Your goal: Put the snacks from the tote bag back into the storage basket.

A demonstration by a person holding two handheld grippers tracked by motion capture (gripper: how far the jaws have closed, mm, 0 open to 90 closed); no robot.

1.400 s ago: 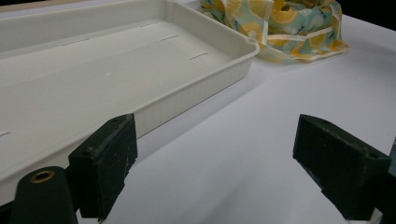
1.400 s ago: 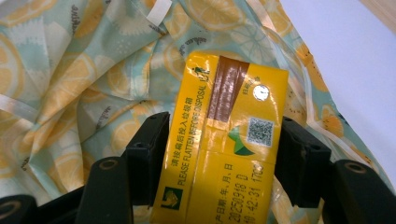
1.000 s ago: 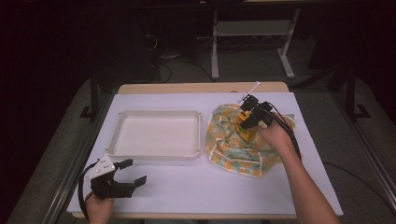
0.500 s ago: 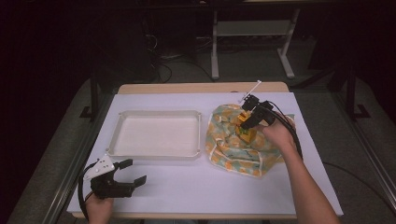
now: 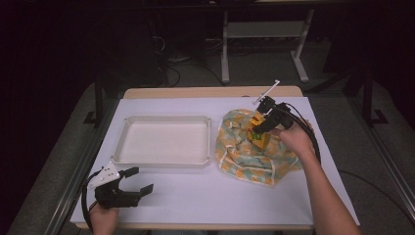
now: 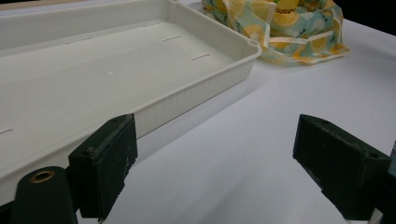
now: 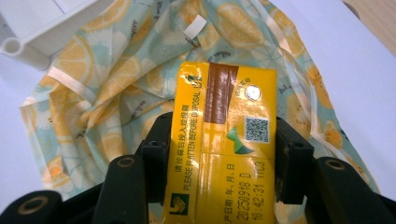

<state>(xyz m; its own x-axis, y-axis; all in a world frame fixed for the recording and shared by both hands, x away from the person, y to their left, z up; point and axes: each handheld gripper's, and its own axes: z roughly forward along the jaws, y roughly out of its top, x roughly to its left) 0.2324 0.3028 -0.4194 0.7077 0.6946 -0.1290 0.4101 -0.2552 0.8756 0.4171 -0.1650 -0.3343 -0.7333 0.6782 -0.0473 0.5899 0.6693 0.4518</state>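
Left tongs (image 5: 139,180) rest wide apart and empty on the tabletop (image 5: 205,196), parked clear beside the white tray (image 5: 164,160), likely the drop-off. Over the lemon-print bag (image 5: 244,156), right tongs (image 7: 219,154) clamp the yellow carton (image 7: 224,140), gripped across its sides for a steady lift.

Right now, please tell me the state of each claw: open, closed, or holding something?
Left claw: open, holding nothing, above the white table beside the tray.
Right claw: closed on the yellow carton, over the lemon-print bag.
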